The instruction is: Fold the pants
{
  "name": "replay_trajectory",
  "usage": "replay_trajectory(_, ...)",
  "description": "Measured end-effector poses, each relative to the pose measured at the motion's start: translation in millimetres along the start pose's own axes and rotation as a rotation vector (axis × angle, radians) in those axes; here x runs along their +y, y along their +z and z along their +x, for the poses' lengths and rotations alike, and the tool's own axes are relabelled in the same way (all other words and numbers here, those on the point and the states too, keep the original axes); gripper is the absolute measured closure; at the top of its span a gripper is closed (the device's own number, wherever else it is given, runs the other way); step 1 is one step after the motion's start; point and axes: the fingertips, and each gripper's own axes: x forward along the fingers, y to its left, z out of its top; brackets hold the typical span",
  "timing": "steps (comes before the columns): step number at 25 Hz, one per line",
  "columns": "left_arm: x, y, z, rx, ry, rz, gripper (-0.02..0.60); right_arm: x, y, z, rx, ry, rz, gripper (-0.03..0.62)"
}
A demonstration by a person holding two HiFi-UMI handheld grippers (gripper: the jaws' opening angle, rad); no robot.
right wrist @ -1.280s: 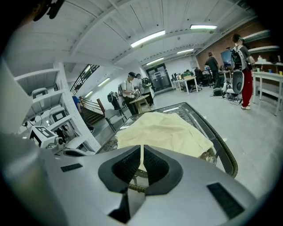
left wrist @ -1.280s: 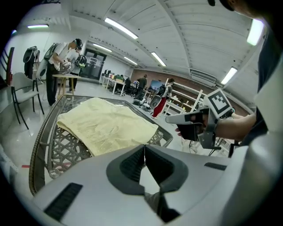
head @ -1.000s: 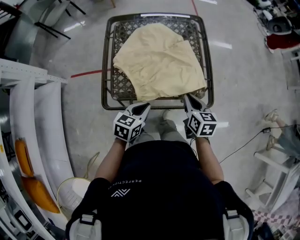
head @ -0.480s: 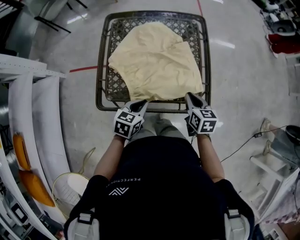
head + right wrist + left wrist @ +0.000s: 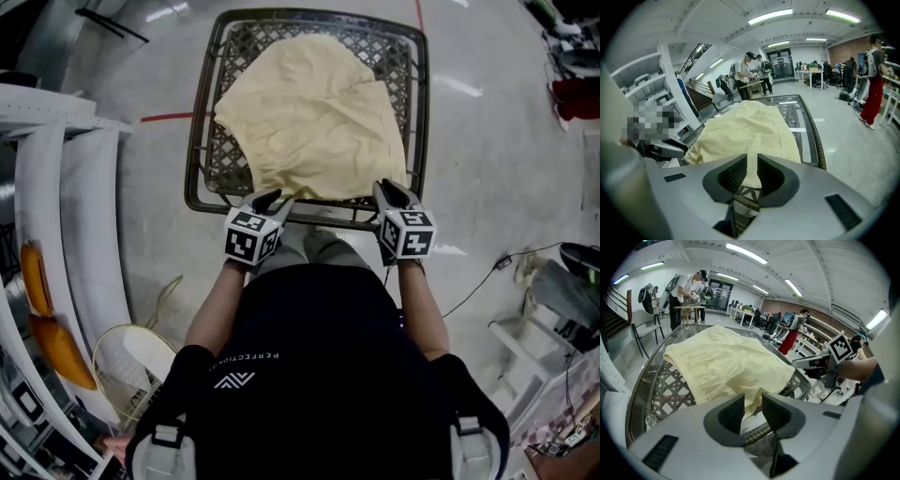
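on the lattice counter [image 5: 211, 161] the pale yellow pants [image 5: 314, 112] lie in a rumpled heap, with the near edge partly hidden behind both grippers. right gripper [image 5: 386, 190] jaws are clenched on the hem. left gripper [image 5: 272, 199] jaws have just been opening, cloth loose in the gap.

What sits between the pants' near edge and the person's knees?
The lattice table's dark near rim runs between pants and knees; the head view shows it.
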Motion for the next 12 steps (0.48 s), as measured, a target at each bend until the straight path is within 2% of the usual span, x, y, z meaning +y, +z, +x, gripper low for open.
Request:
replay_trajectory(2, 1.6, -2.8, 1.8, 0.013, 0.014, -0.005, 0.456, -8.0, -2.1, 2.5, 0.019, -0.008, -0.007, 0.544)
replay_trajectory(4, 4.2, -6.5, 3.3, 0.028, 0.029, -0.009, 0.442, -15.4, -6.3, 5.2, 0.046, -0.009, -0.015, 0.462)
replay_trajectory(12, 23.0, -9.5, 5.7, 0.063, 0.116, -0.027, 0.425, -47.0, -17.1, 13.8, 0.118, -0.081, -0.050, 0.414)
